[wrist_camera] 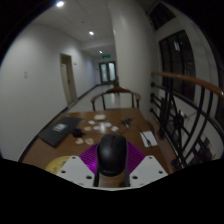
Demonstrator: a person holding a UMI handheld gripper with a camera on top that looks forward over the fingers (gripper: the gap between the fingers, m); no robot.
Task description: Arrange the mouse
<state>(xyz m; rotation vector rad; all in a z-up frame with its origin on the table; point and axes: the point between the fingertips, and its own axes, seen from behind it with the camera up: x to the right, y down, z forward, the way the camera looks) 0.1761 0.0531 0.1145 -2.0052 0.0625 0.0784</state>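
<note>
A black computer mouse sits between my two fingers, with the magenta pads close against both of its sides. My gripper is shut on the mouse and holds it above the near part of a wooden table. The mouse hides the table surface directly beneath it.
A dark laptop lies at the table's left. White papers and a white object lie further out. A yellow item sits left of the fingers. A wooden chair stands beyond the table, and a railing runs along the right.
</note>
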